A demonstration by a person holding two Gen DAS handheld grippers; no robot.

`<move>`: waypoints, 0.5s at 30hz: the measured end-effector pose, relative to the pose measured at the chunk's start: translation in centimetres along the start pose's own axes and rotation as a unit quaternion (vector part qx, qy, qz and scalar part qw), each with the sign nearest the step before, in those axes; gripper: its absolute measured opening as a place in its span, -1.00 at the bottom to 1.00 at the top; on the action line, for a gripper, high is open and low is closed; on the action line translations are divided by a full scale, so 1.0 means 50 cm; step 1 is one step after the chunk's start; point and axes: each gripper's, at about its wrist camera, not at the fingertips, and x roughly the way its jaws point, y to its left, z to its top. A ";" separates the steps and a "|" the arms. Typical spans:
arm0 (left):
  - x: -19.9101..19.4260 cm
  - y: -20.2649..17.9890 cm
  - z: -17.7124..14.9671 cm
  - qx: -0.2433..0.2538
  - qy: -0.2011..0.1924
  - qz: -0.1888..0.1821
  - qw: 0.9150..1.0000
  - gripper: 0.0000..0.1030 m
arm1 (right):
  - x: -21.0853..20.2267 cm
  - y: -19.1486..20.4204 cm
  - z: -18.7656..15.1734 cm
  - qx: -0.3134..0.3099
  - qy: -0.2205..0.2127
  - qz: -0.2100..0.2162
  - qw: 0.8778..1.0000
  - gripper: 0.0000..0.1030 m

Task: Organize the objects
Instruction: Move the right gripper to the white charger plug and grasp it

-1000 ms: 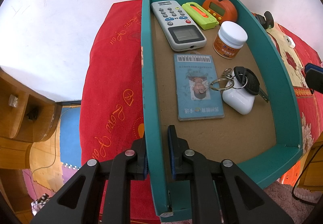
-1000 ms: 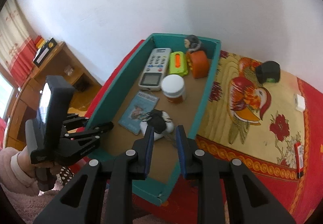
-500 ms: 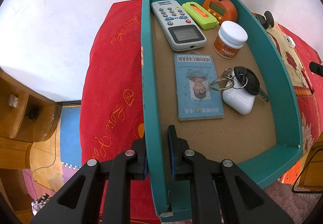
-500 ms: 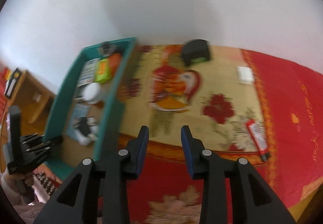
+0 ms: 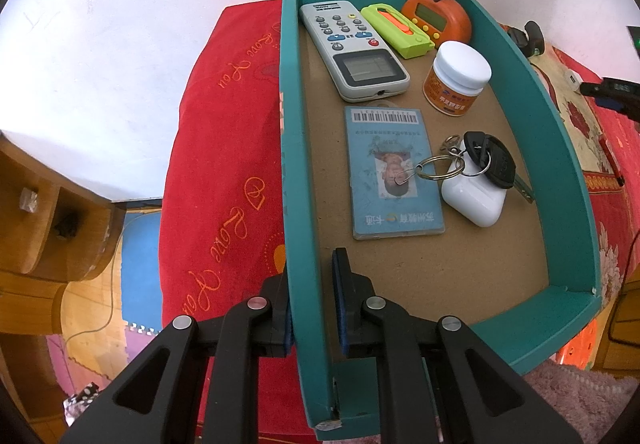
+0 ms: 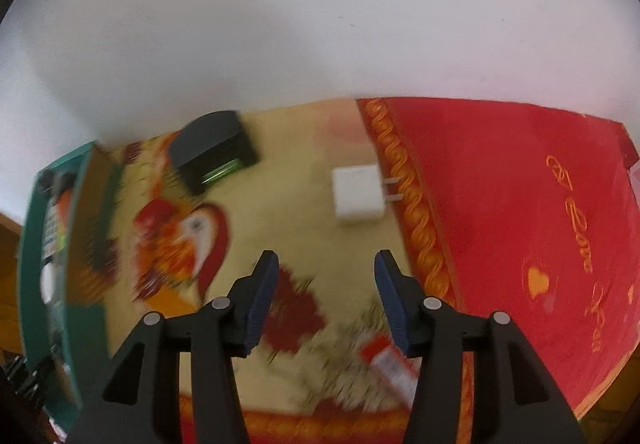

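Two fingers of the right gripper, opening with nothing between them, point toward the white charger at centre frame just above, while the left gripper clamps the teal tray wall.

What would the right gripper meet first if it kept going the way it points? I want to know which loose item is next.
Probably the patterned cloth itself; the right gripper, jaws opening and empty, points just short of the white charger plug. Depth is unclear in the blurred view.
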 end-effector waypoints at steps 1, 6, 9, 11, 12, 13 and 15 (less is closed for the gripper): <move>0.000 0.001 0.000 0.000 0.000 0.000 1.000 -0.71 | 0.009 -0.001 0.007 -0.003 0.001 -0.006 1.000 -0.03; 0.000 0.000 0.001 -0.004 0.001 0.001 1.000 -0.71 | 0.055 -0.008 0.041 -0.007 0.012 -0.017 1.000 -0.03; 0.000 0.000 0.002 -0.007 0.001 0.002 1.000 -0.71 | 0.063 -0.017 0.051 0.002 0.008 -0.010 1.000 -0.03; 0.000 0.001 0.002 -0.009 0.001 0.002 1.000 -0.71 | 0.064 -0.019 0.055 0.001 0.008 -0.010 1.000 -0.03; 0.000 0.002 0.002 -0.009 0.001 0.002 1.000 -0.71 | 0.063 -0.020 0.055 -0.001 0.006 -0.009 1.000 -0.05; 0.001 0.001 0.002 -0.010 0.000 0.002 1.000 -0.71 | 0.063 -0.020 0.055 -0.003 0.005 -0.008 1.000 -0.08; 0.001 0.001 0.002 -0.010 0.000 0.002 1.000 -0.71 | 0.059 -0.021 0.054 -0.003 -0.001 -0.008 1.000 -0.39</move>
